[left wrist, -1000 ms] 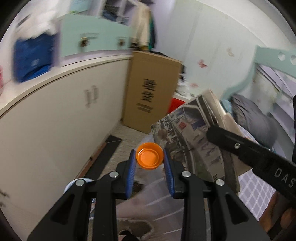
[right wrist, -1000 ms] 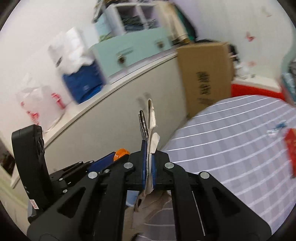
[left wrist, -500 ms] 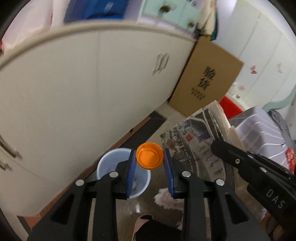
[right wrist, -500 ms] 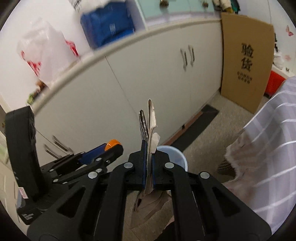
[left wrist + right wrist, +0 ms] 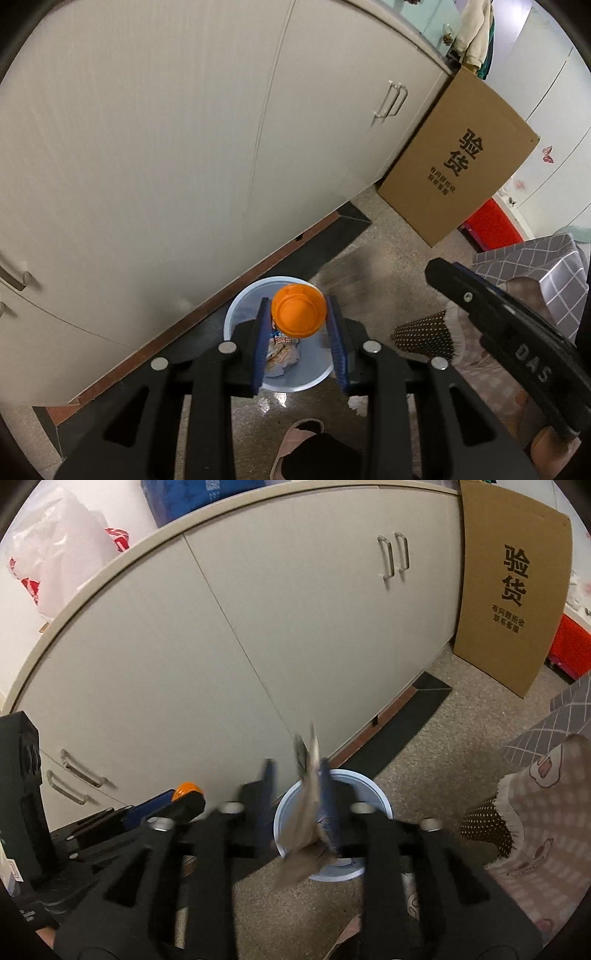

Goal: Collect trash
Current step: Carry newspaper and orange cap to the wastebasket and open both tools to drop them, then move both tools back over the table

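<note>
My left gripper (image 5: pixel 299 325) is shut on an orange round lid (image 5: pixel 299 311) and holds it right above a pale blue trash bin (image 5: pixel 240 314) that has wrappers inside. In the right wrist view my right gripper (image 5: pixel 295 801) has its jaws open, and a folded newspaper (image 5: pixel 306 819), blurred, leans against the right finger while it drops over the same bin (image 5: pixel 373 794). The left gripper with the orange lid (image 5: pixel 186 788) shows at the left of that view. The right gripper's black body (image 5: pixel 509 343) shows at the right of the left wrist view.
The bin stands on a speckled floor against beige cupboard doors (image 5: pixel 184 129). A flat cardboard box (image 5: pixel 458 166) leans on the cupboard at the right, with a red box (image 5: pixel 491 225) behind it. A checked bedcover (image 5: pixel 546 812) hangs at the right. A slipper (image 5: pixel 299 439) lies near the bin.
Both grippers have tilted down and moved over the bin. My right gripper has opened and let go of the newspaper, which is falling. The left still holds the lid.
</note>
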